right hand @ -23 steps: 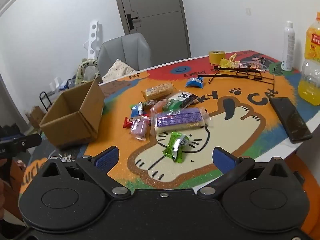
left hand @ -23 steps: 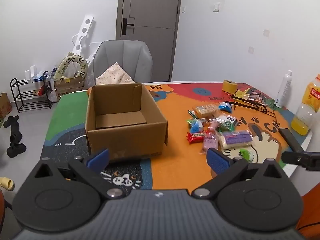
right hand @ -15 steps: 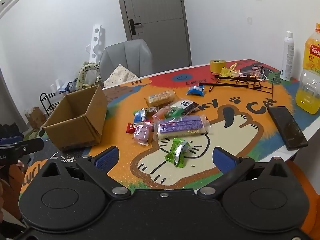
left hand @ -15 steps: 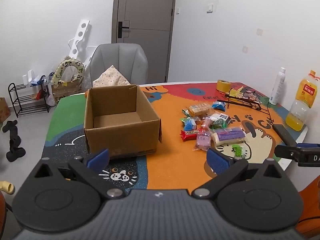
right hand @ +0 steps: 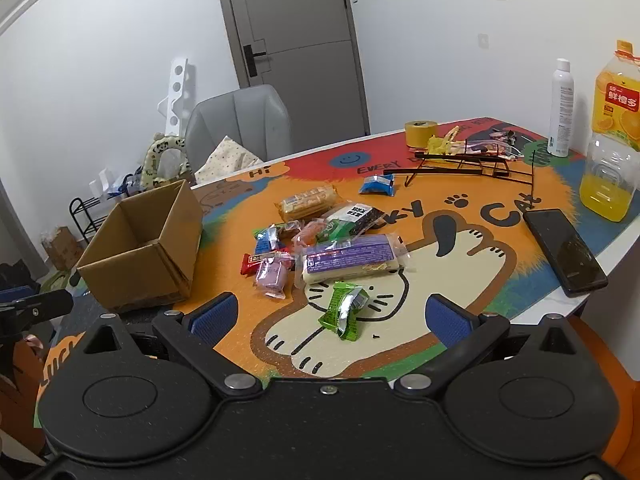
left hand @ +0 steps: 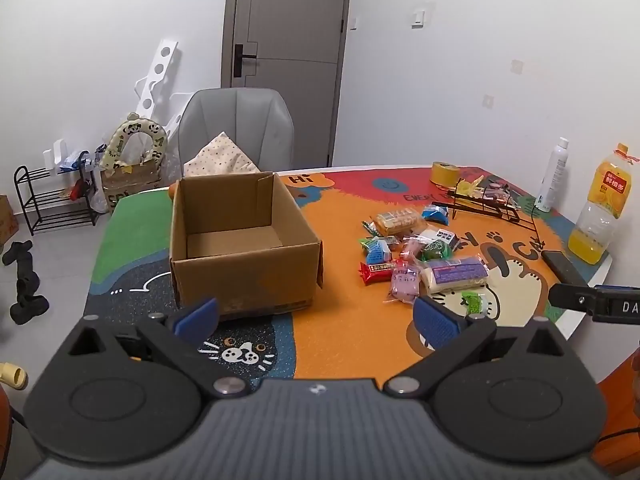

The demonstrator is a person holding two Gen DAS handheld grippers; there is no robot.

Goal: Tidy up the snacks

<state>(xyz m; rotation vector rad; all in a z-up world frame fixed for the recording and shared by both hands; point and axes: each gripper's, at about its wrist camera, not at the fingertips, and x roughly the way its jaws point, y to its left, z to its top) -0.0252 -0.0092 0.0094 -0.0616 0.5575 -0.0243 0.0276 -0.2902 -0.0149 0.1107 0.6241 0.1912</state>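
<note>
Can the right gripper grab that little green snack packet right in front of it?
Probably yes. The right gripper is open and empty, and the small green foil snack packet lies alone on the cat-print mat, with nothing between them.

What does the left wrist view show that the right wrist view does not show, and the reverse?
Only the left wrist view shows the bare floor of the cardboard box and the right gripper at its edge. Only the right wrist view shows the whole black phone and the left gripper at its edge. Both show the snack pile, the juice bottle, the tape roll and the grey chair.
</note>
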